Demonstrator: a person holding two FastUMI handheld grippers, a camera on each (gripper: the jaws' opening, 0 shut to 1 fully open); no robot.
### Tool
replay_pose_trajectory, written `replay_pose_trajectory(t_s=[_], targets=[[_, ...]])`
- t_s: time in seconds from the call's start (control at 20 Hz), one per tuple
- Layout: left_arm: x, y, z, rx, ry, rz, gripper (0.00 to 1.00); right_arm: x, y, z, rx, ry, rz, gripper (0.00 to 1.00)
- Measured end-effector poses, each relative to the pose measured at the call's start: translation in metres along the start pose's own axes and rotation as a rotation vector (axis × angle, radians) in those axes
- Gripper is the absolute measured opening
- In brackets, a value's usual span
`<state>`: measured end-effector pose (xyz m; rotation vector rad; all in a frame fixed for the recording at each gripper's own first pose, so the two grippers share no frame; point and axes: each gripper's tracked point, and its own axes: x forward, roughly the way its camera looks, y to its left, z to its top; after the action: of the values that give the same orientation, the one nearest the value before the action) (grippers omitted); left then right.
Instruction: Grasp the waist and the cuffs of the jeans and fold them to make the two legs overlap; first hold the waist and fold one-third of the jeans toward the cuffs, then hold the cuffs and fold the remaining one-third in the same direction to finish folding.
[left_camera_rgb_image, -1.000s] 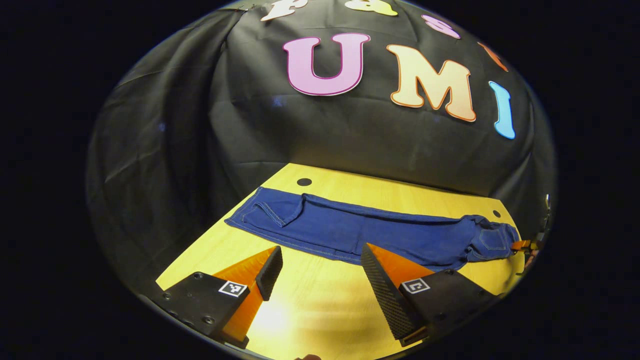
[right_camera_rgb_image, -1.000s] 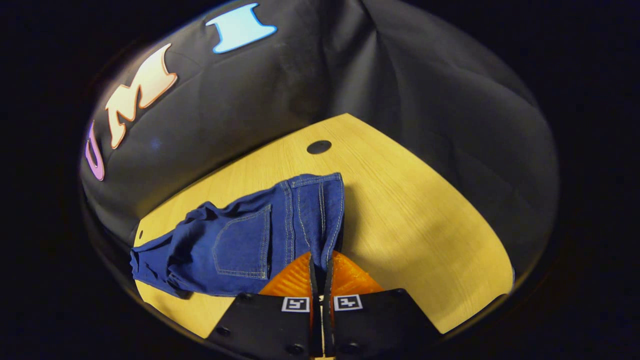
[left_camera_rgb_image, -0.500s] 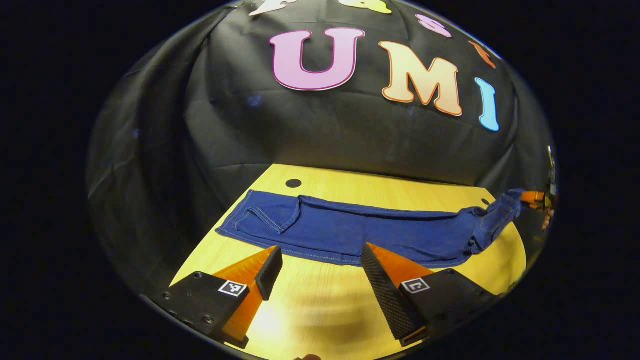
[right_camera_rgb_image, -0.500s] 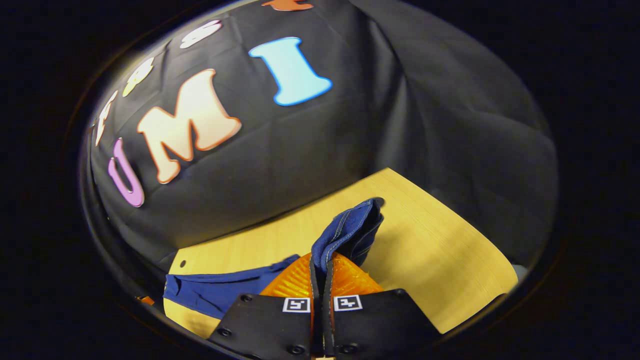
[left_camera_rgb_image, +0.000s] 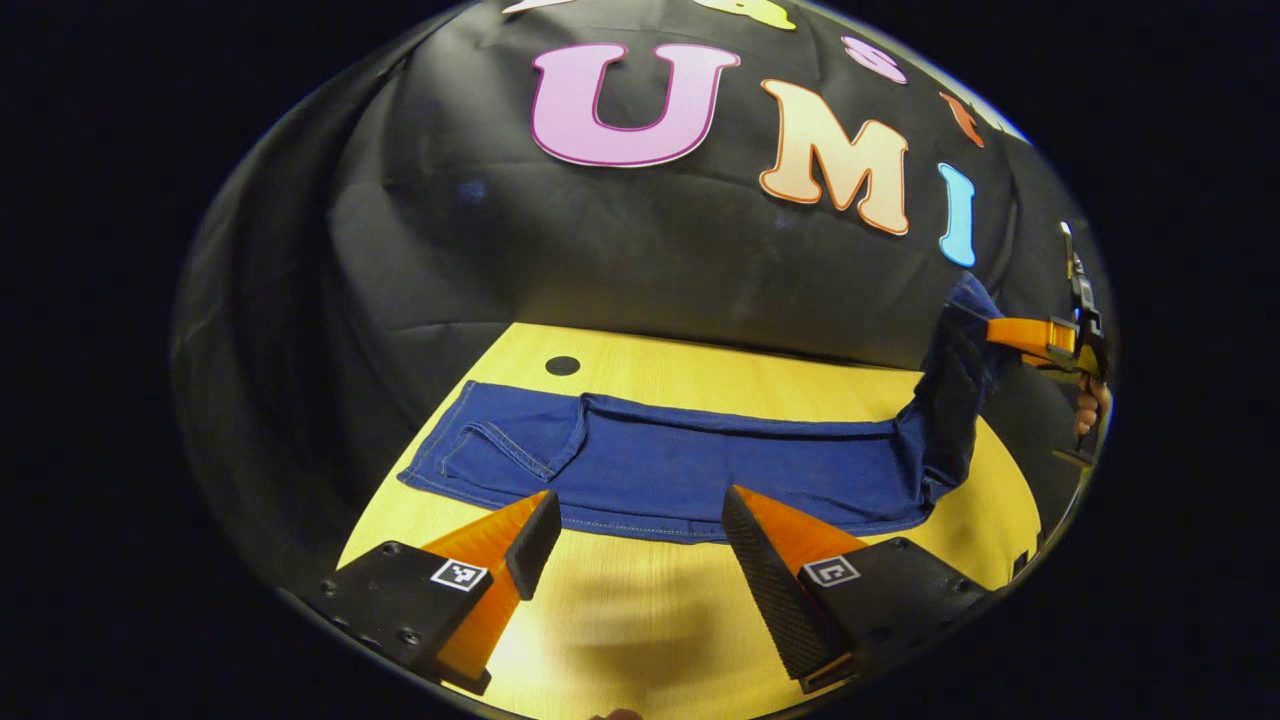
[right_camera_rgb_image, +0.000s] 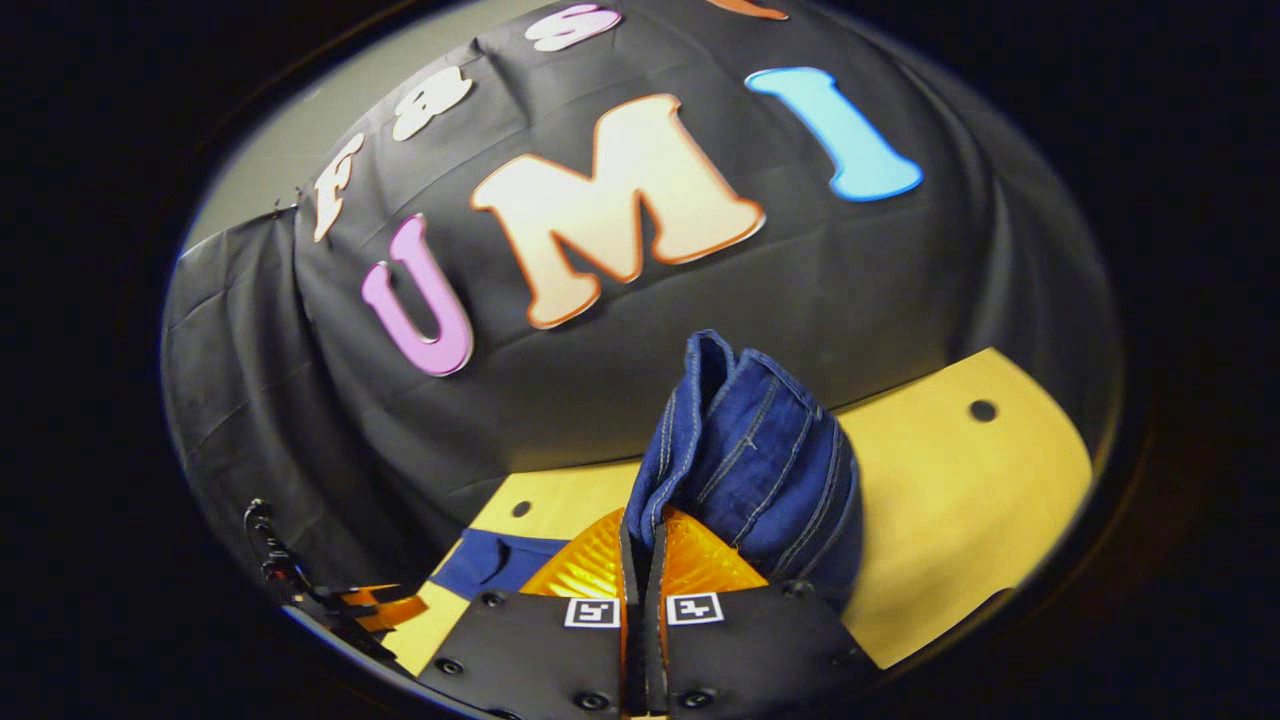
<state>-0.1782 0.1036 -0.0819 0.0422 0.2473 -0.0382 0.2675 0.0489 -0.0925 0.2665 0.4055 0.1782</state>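
Fingers: your right gripper (right_camera_rgb_image: 640, 540) pinches the waist (right_camera_rgb_image: 745, 450) of the jeans (left_camera_rgb_image: 680, 465), lifted off the table (left_camera_rgb_image: 640, 620); your left gripper (left_camera_rgb_image: 640, 540) gapes, holding nothing. Step: first third-fold; legs lie flat; next, carry the waist toward the cuffs (left_camera_rgb_image: 455, 450)

Left gripper view low over table (left_camera_rgb_image: 640, 610); right gripper view higher; both share jeans (left_camera_rgb_image: 700, 470).

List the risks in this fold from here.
1. The right gripper pinches only an edge of the lifted waist; the denim could slip out.
2. The left gripper hangs open above the table, so nothing pins the jeans; the legs may drag or skew.
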Motion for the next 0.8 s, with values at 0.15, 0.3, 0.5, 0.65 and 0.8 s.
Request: replay_pose_trajectory(t_s=[0.15, 0.3, 0.5, 0.65, 0.8], targets=[[0.004, 0.008, -0.007, -0.013, 0.018, -0.006, 0.98, 0.047, 0.029, -0.067, 0.002, 0.111, 0.042, 0.03], [0.006, 0.022, -0.009, -0.011, 0.02, -0.007, 0.98, 0.085, 0.053, -0.14, -0.001, 0.225, 0.061, 0.03], [0.011, 0.034, -0.009, -0.011, 0.015, -0.005, 0.98, 0.116, 0.043, -0.215, -0.049, 0.361, -0.013, 0.03], [0.012, 0.044, -0.01, -0.032, 0.008, 0.007, 0.98, 0.121, 0.046, -0.22, -0.078, 0.363, -0.029, 0.03], [0.013, 0.059, -0.016, -0.053, 0.013, 0.03, 0.98, 0.12, 0.045, -0.225, -0.087, 0.384, -0.034, 0.03]])
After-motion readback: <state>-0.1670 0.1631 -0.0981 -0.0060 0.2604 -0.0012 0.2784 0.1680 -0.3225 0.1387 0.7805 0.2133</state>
